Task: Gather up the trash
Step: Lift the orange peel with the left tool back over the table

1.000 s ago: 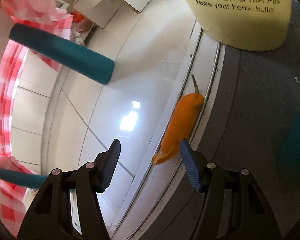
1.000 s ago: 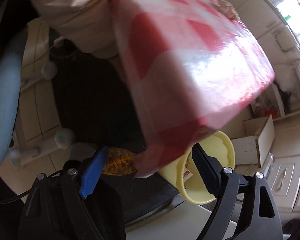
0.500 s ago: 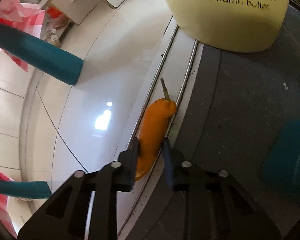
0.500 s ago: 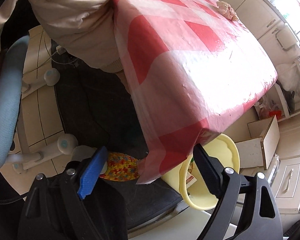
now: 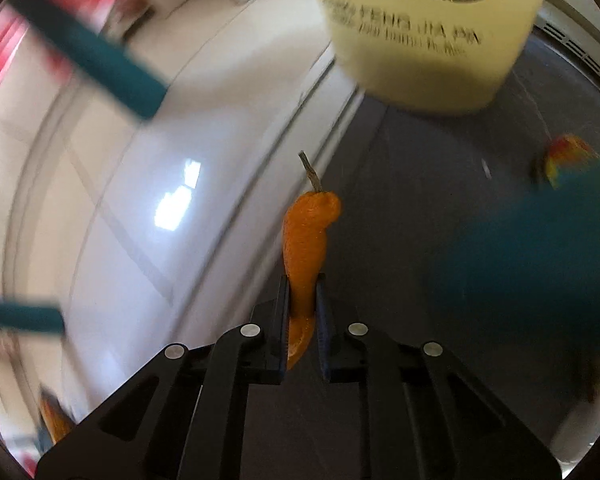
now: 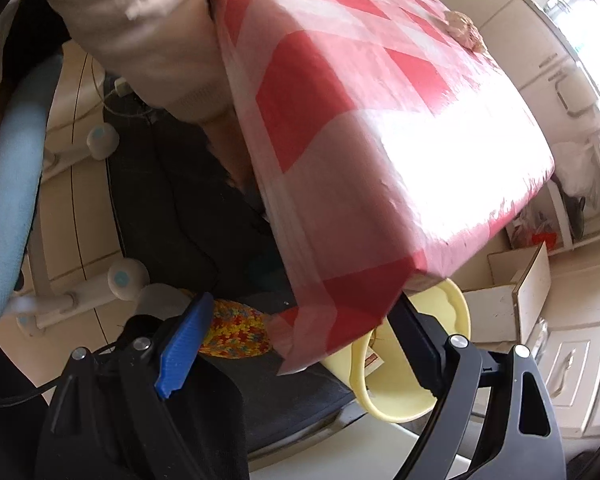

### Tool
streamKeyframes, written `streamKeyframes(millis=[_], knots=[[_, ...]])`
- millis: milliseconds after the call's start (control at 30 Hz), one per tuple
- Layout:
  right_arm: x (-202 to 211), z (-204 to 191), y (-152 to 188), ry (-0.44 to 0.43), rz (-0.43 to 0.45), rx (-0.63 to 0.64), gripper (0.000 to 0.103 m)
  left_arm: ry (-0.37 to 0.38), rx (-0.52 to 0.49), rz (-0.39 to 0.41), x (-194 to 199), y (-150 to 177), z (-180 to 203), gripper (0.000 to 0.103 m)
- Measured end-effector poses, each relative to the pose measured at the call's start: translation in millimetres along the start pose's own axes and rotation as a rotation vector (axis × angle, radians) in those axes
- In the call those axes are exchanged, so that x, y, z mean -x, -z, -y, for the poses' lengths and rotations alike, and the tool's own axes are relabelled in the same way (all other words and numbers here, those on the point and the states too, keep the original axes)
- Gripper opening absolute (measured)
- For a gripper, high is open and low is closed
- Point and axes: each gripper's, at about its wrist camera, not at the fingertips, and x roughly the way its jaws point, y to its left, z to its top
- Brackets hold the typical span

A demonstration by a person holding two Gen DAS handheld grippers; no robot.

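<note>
In the left wrist view my left gripper (image 5: 303, 284) is shut on an orange peel (image 5: 307, 236) with a short dark stem, held above the floor. A pale yellow bin (image 5: 424, 32) with a black moustache print stands just beyond it on a dark mat (image 5: 432, 184). In the right wrist view my right gripper (image 6: 300, 316) is open and empty, beside the corner of a table with a red and white checked cloth (image 6: 360, 120). The yellow bin (image 6: 404, 380) shows below that corner. A crumpled tissue (image 6: 464, 28) lies on the tabletop.
Teal table legs (image 5: 92, 56) stand over the white tile floor at left. A colourful scrap (image 5: 564, 152) lies on the mat at right, and a colourful patterned piece (image 6: 236, 336) shows under the table. A light blue chair (image 6: 8, 208) stands left; cardboard boxes (image 6: 512, 296) and cabinets right.
My left gripper closed on the orange peel and lifted it off the floor rail toward the bin. My right gripper stayed open and shifted slightly by the table corner.
</note>
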Motion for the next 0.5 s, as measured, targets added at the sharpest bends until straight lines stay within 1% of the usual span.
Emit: streamKeyframes(millis=[33,100,167,200,267,333,367,433,500], knots=[[0.7,-2.8,-1.0,0.009,0.000,0.013,0.084,0.003,0.010,-0.028,6.5,13.4,1.3,0.012],[3.3,-6.7,-2.8,0.034,0.007,0.033,0.084,0.035,0.059,-0.101,26.2,48.0,4.0,0.012],[6.6,-7.7,-4.5,0.043,0.014,0.035,0.084,0.051,0.055,-0.145,45.0,72.1,12.5,0.012],[7.3,-6.8,-4.7,0.042,0.014,0.029,0.083,0.072,0.016,-0.169,61.4,89.2,24.2,0.012],[9.4,-3.4,-4.7,0.033,0.017,0.006,0.082,0.090,-0.093,-0.184,92.0,116.0,49.3,0.012],[10.2,-2.1,-4.0,0.031,0.018,-0.012,0.082,0.127,-0.197,-0.189,117.0,131.2,69.6,0.012],[8.9,-2.5,-3.7,0.045,0.011,-0.013,0.083,0.129,-0.294,-0.166,135.1,136.8,82.5,0.012],[5.7,-1.6,-2.0,0.085,-0.024,-0.020,0.084,0.132,-0.397,-0.130,160.7,139.4,92.6,0.012],[1.5,-1.0,1.0,0.139,-0.061,-0.031,0.084,0.119,-0.439,-0.097,186.6,141.3,91.5,0.012]])
